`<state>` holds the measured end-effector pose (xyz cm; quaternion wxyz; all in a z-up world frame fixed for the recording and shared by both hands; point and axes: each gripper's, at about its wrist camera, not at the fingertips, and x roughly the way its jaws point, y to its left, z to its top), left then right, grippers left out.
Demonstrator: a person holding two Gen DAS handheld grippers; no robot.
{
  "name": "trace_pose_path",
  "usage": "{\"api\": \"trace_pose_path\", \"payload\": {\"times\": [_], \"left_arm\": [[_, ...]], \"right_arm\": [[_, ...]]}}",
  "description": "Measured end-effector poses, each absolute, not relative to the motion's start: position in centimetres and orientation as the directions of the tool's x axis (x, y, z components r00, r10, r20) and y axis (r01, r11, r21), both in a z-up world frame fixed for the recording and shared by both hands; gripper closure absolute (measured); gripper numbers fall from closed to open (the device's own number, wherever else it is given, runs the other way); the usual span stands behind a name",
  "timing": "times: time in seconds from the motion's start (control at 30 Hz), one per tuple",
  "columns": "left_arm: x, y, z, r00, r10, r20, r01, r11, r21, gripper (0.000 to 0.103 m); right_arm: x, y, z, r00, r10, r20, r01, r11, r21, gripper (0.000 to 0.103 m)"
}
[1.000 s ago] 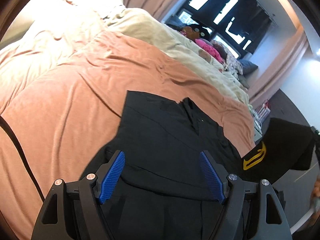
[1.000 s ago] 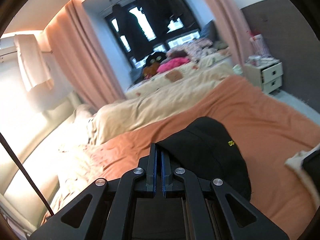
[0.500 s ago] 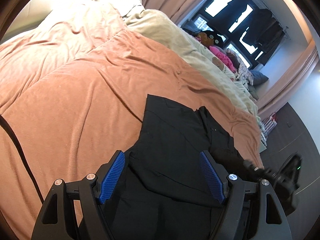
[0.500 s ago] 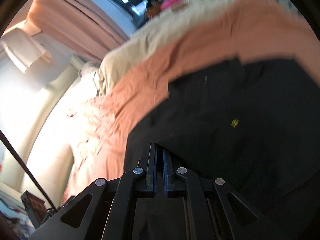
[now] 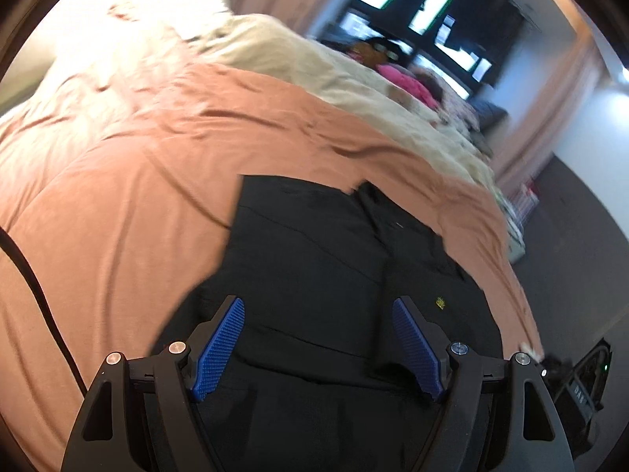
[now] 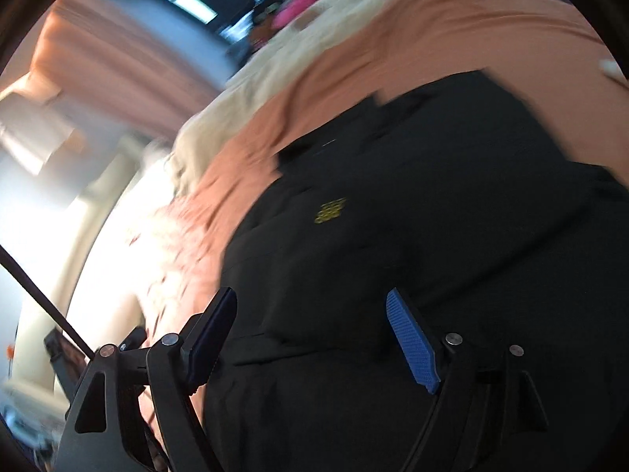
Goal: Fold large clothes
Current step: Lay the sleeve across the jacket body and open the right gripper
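A large black garment (image 5: 322, 267) with a small yellow logo (image 5: 441, 303) lies spread on the salmon bedcover (image 5: 125, 196). My left gripper (image 5: 318, 314) hovers over its near part, open, with nothing between the blue pads. In the right wrist view the same black garment (image 6: 452, 216) fills the lower right, its yellow logo (image 6: 330, 210) near the middle. My right gripper (image 6: 310, 314) is low over the cloth; its jaws are opening and the pads press on nothing. The right view is blurred by motion.
A cream duvet (image 5: 298, 63) and pale pillows lie beyond the salmon cover. Pink and dark items (image 5: 401, 78) are piled by the window with dark curtains (image 5: 471, 11). Dark floor (image 5: 582, 259) runs along the bed's right side, with the other gripper's tool (image 5: 582, 377) there.
The right gripper carried a fold of the black garment down onto the bed and let go of it, going from shut to open. The left gripper stayed open and shifted a little.
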<state>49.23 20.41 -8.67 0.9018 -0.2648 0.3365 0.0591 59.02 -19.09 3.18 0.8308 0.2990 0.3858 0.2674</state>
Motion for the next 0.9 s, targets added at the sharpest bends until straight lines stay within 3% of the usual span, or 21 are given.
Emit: {"api": "trace_pose_path", "payload": {"times": [0.23, 0.47, 0.57, 0.9], "left_arm": [[52.8, 11.9, -8.7, 0.717, -0.092, -0.691, -0.125, 0.958, -0.257, 0.024], [56.5, 3.7, -11.0, 0.632, -0.135, -0.763, 0.038, 0.989, -0.143, 0.024], [58.3, 0.9, -12.5, 0.59, -0.136, -0.796, 0.082, 0.991, -0.108, 0.023], [62.2, -1.0, -18.4, 0.478, 0.063, -0.876, 0.093, 0.988, 0.122, 0.023]], "right_arm": [[59.4, -27.6, 1.8, 0.628, 0.571, -0.529, -0.06, 0.713, 0.699, 0.026], [60.3, -30.0, 1.8, 0.621, 0.584, -0.522, -0.014, 0.675, 0.738, 0.026], [60.0, -30.4, 1.1, 0.638, 0.561, -0.528, 0.02, 0.674, 0.739, 0.033], [57.6, -30.2, -2.4, 0.652, 0.571, -0.499, 0.089, 0.595, 0.799, 0.034]]}}
